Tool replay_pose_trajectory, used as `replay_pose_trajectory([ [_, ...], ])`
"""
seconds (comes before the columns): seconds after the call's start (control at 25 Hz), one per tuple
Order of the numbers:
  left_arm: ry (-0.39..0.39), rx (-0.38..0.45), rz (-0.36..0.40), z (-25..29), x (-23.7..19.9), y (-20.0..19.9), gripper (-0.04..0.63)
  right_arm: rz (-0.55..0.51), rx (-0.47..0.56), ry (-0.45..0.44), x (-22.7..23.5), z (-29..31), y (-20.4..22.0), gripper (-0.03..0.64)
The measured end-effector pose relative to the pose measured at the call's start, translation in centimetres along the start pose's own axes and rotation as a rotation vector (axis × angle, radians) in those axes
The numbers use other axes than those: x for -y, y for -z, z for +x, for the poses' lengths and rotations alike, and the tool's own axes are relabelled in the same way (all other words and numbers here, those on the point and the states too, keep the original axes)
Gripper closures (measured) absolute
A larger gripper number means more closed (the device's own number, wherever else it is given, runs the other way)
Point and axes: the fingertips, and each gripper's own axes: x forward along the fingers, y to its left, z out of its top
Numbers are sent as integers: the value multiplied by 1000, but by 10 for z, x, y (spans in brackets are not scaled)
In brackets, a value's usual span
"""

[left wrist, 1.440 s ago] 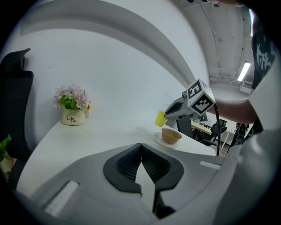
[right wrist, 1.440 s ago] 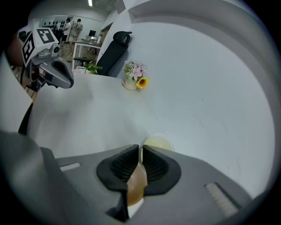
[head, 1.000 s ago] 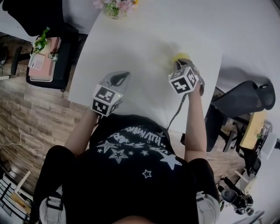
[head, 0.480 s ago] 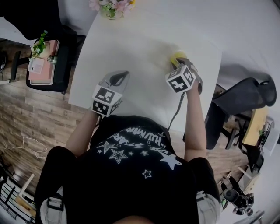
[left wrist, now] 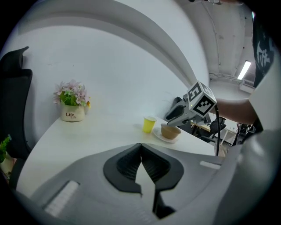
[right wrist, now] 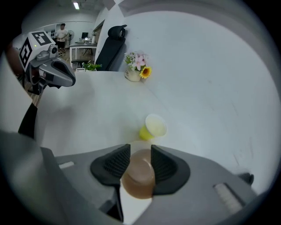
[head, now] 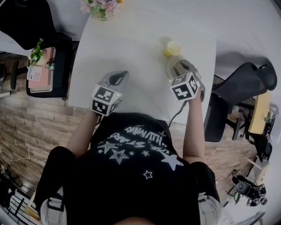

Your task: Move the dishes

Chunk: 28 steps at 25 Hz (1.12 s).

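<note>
**Student:** What is carrying everything here, and who is working at it?

**Tutor:** A white worktop (head: 131, 48) is filling the upper middle of the head view. A person (head: 131, 176) in a dark printed shirt is standing at its near edge, holding one gripper in each hand.

**Student:** What is the left gripper (head: 117, 77) doing?

**Tutor:** It is hovering over the near left part of the worktop. Its jaws are lying together, tips meeting, with nothing between them.

**Student:** And the right gripper (head: 179, 66)?

**Tutor:** It is reaching down at the near right part of the worktop. Its jaws are standing a narrow way apart, one pad pressing on each side of the brown bowl (right wrist: 139, 176).

**Student:** Where is that bowl sitting?

**Tutor:** In the left gripper view it is resting on a shallow white plate (left wrist: 160, 136), and the plate is lying flat on the worktop close to the right edge.

**Student:** What else is standing on the worktop?

**Tutor:** A white flower pot (head: 100, 8) with pink blooms is standing at the far left corner, well apart from the dishes. A small yellow cup (head: 173, 47) is standing upright just beside the plate, on the side away from the person. It is open-topped, and neither gripper is touching it.
</note>
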Motion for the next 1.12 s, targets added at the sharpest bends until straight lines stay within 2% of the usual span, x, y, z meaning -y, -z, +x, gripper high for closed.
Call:
replay_pose_trajectory([
  [0.16,31,-11,16,0,15,2,584,35,-39,-13,-19,-6,29,463],
  [0.44,62,-25,28,4,31,4,584,-18,-121,25,-35,11,60,465],
  [0.64,62,-31,29,5,33,5,584,-26,-151,51,-34,21,71,524],
  [0.76,57,-34,28,4,33,7,584,-42,-157,65,-32,23,75,576],
  [1.12,62,-39,47,3,46,5,584,-14,-101,107,-12,-2,68,583],
])
